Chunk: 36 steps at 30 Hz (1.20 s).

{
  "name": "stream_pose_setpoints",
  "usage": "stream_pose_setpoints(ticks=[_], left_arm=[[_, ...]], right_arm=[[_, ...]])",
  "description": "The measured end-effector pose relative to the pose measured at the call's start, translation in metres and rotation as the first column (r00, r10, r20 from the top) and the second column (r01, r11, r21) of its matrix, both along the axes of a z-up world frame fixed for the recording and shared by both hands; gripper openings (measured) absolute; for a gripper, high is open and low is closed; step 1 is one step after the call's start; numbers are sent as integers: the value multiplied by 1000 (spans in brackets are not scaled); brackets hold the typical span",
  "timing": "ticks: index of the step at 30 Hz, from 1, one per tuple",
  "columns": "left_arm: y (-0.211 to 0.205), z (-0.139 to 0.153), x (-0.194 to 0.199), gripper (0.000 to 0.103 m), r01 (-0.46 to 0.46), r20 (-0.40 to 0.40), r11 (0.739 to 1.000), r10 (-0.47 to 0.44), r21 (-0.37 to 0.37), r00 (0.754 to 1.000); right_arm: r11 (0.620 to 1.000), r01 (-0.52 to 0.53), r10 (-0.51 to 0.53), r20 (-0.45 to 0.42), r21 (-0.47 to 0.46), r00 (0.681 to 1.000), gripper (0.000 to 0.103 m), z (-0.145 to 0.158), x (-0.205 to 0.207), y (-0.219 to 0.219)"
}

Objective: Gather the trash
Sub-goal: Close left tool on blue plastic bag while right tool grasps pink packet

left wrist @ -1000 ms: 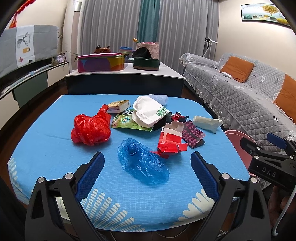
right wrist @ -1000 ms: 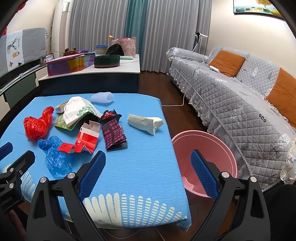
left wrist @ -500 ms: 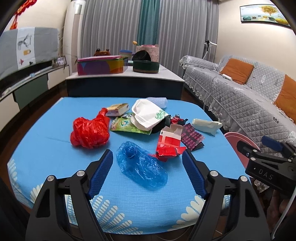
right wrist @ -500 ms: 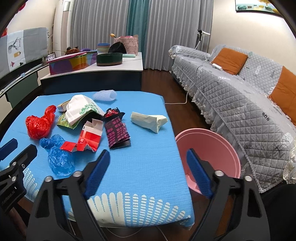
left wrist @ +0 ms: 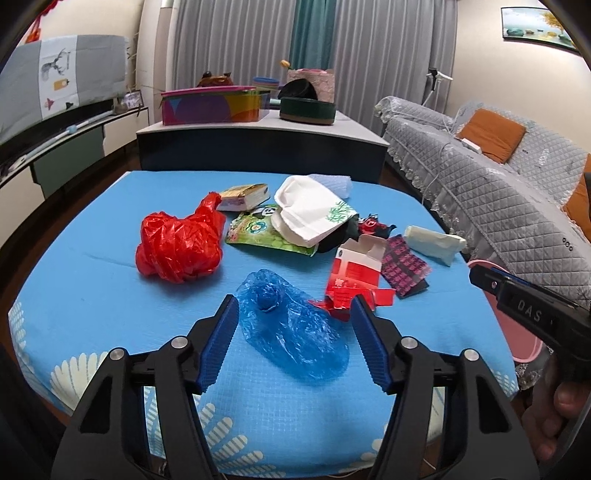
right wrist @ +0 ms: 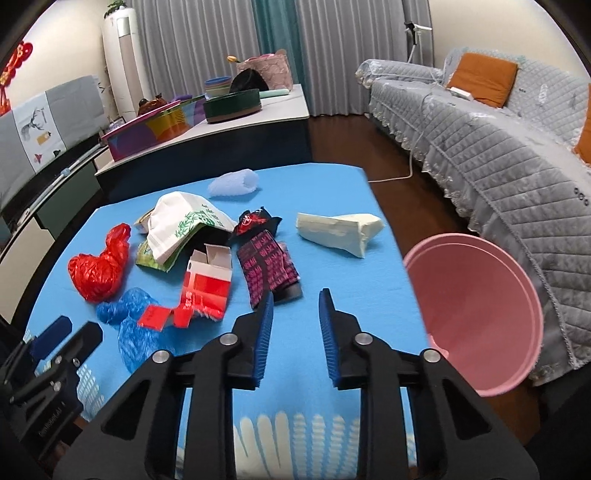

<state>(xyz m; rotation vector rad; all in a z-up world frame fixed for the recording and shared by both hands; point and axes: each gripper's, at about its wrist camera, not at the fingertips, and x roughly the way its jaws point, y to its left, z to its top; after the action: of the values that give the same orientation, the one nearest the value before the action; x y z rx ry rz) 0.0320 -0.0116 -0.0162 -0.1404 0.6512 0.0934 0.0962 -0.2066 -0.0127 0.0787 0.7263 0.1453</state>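
Left gripper [left wrist: 293, 314] hangs over blue plastic bag [left wrist: 291, 332] on the blue table [left wrist: 85, 295], jaws just closing, pads not yet touching it; right gripper [right wrist: 295, 306] empty, jaws narrowed after closing, above bare cloth near dark pink-patterned wrapper [right wrist: 267, 271]; pink bin [right wrist: 480, 314] beside table's right edge

Grey pleated curtains [left wrist: 236, 48] with teal centre panel [left wrist: 312, 35] across far wall ahead of grippers. Sofa [right wrist: 491, 147] in grey quilted cover right of them, orange cushions [right wrist: 484, 79] on it. Dark wood floor [right wrist: 340, 147]. Low white-topped cabinet [left wrist: 258, 144] ahead. White standing air conditioner [right wrist: 123, 62] far left. Framed picture [left wrist: 537, 31] on cream wall.
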Motion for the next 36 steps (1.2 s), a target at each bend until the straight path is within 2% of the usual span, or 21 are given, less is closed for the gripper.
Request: stream_pose_setpoints(ticks=[6,15,19,20,21,22,28,36], left_arm=[[4,-11,15,60,-22,-46,999,24,44,999],[17,-24,36,51,-55,-88,998,55,9,995],[19,-29,42,36,-52,-106,999,51,-9,993],[18,-30,42,33,-49,-112,999,48,-8,993],[18,-30,41,26,-45,-117,999,44,-6,992],[18,-30,41,22,-40,-117,999,39,-10,992],[17,-21,36,17,-31,-80,1000,31,2,996],[16,-3,24,17,-49,0,999,49,21,999]], right_arm=[[999,-15,17,-44,43,999,23,-13,31,6],[997,-37,43,-92,61,995,24,-31,57,15],[996,-60,66,-94,64,993,23,-34,60,19],[996,-68,74,-92,65,993,21,-34,60,20],[995,-76,82,-93,64,992,15,-35,60,21],[994,-82,88,-92,65,992,12,-35,61,22],[993,-102,106,-51,63,993,1,-25,56,23],[996,-88,87,44,32,995,1,3,33,11]])
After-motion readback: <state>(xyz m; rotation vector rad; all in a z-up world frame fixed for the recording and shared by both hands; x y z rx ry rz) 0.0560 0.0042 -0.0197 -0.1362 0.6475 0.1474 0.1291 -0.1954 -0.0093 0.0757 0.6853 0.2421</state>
